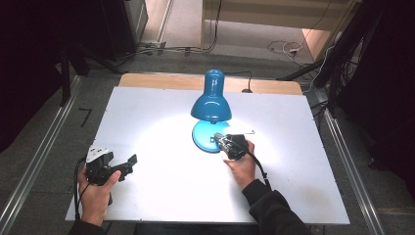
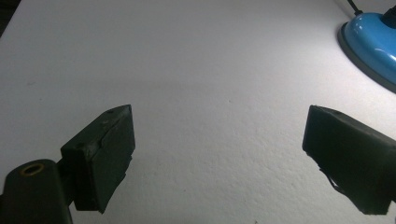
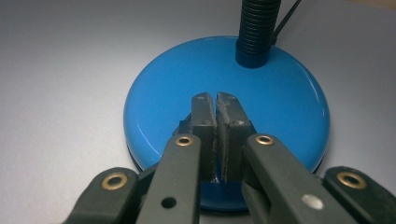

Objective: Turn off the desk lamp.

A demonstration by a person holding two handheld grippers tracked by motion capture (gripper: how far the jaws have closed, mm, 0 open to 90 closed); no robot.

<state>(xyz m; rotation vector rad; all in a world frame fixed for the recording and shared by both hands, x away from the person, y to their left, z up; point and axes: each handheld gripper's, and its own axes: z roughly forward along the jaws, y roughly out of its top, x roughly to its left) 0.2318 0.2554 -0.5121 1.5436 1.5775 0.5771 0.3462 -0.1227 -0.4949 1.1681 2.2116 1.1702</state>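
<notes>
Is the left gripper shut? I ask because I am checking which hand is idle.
No: the left gripper is open, its two black jaws standing wide apart over the bare white table with nothing between them.

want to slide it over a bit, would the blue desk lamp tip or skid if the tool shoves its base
The blue desk lamp would probably skid rather than tip: its round base is wide and sits flat on the white table. The glossy surface looks slippery, so the shut right tool may slide off. The ribbed neck likely flexes, so the shade may wobble.
</notes>
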